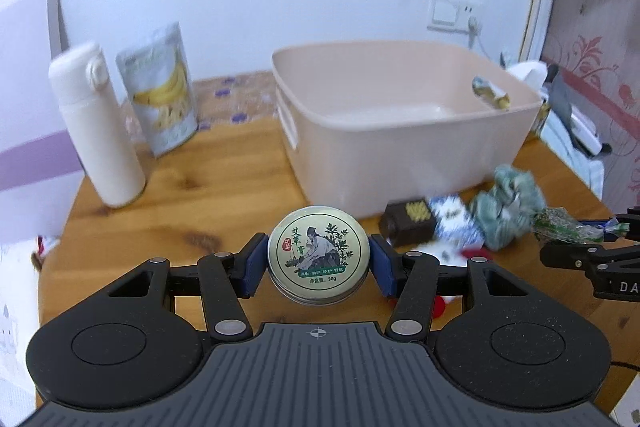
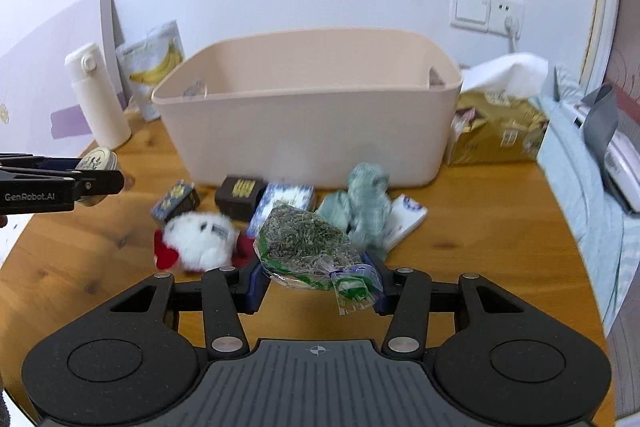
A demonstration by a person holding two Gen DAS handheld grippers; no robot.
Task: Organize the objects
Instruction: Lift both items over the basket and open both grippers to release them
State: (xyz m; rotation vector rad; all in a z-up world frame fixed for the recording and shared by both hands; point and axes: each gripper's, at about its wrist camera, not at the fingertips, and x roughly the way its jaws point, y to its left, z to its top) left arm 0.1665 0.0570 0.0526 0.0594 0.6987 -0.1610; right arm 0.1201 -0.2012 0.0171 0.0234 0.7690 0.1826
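A: Far left corner of wooden table (image 2: 460,227): white flask (image 1: 96,131), upright; banana snack pouch (image 1: 162,89) just beside, leaning on wall.
B: Confirmed. Far right edge: gold packet (image 2: 496,131), white cloth (image 2: 508,71) behind it.
A: Wall above: switch and socket (image 2: 486,9), cable plugged in.

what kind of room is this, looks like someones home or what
Probably a room in a home, perhaps a bedroom: a wooden table against a wall with a socket, household bits like a flask, a banana snack bag and a plush toy, and what looks like bedding alongside.
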